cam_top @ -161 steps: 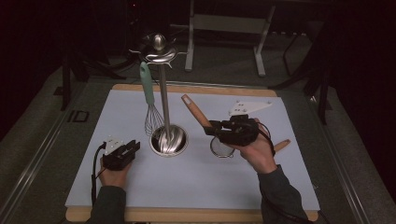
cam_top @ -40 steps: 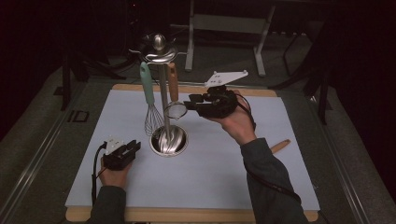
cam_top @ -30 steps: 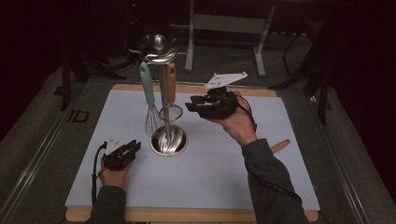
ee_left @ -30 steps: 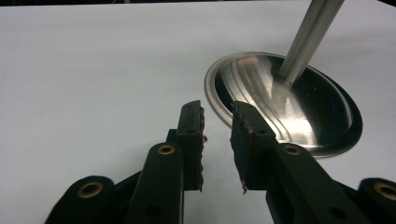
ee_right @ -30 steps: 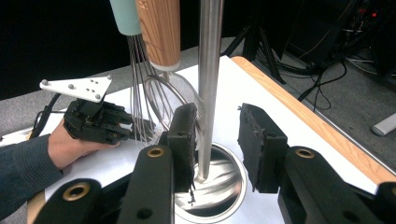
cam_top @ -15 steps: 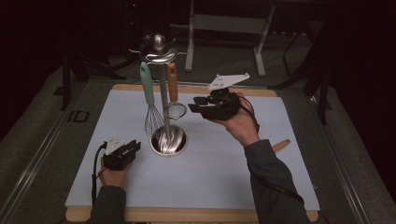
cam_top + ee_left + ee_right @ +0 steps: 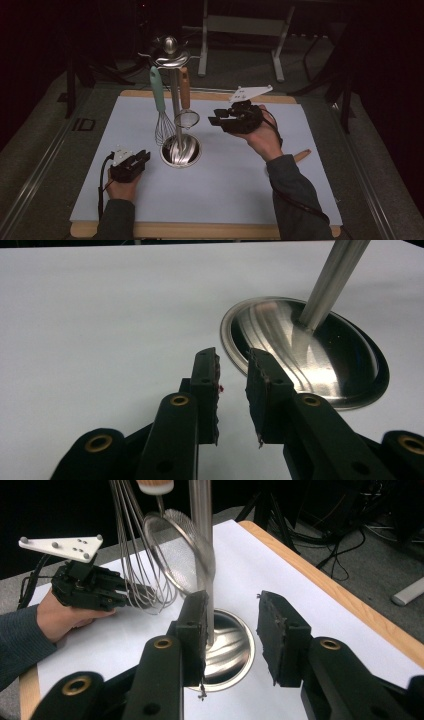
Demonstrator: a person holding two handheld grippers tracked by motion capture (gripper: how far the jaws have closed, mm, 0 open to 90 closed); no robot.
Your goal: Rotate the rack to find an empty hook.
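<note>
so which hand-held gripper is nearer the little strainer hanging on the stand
Right. The right hand-held gripper is raised just beside the strainer, jaws open and pointing at it. The left hand-held gripper rests low on the mat, below it near the stand's base.

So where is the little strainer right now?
In the high view the strainer hangs by its wooden handle from the metal stand, right of the whisk and just left of the right gripper.
</note>
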